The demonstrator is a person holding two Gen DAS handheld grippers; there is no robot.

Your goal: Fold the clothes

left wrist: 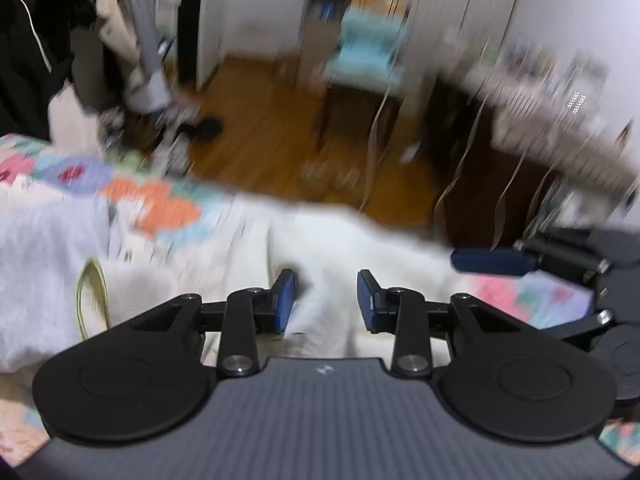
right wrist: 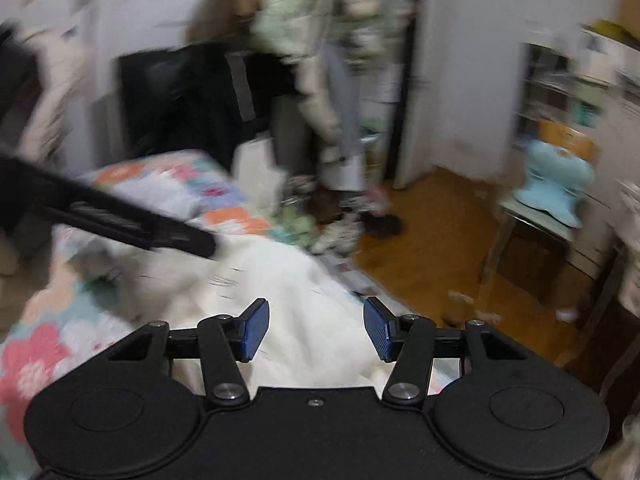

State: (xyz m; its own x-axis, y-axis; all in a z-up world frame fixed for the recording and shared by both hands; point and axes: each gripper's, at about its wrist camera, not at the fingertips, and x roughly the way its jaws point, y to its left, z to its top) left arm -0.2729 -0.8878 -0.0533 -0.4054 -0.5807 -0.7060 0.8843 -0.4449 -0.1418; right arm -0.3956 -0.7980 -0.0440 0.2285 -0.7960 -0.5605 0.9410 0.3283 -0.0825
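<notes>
On the bed [left wrist: 48, 216], spread with a flower-patterned quilt [right wrist: 44, 344], a white garment [left wrist: 360, 248] lies rumpled along the edge nearest the wooden floor [left wrist: 280, 128], with a grey garment [left wrist: 44, 248] beside it. Both views are smeared, so fine folds cannot be read. The white garment sits so near the edge that, in my judgement, a careless tug or a loose layer could send part of it sliding onto the floor, and a fold made over its present wrinkles would likely set crooked. Beyond the bed the room is crowded: hanging clothes [right wrist: 320, 60] near a doorway, scattered things on the floor, a chair [right wrist: 556, 184] with a pale blue cushion. The left gripper [left wrist: 326, 300] hovers over the white cloth with its jaws parted and nothing pinched. The right gripper [right wrist: 316, 328] also stands released and empty above the cloth.
</notes>
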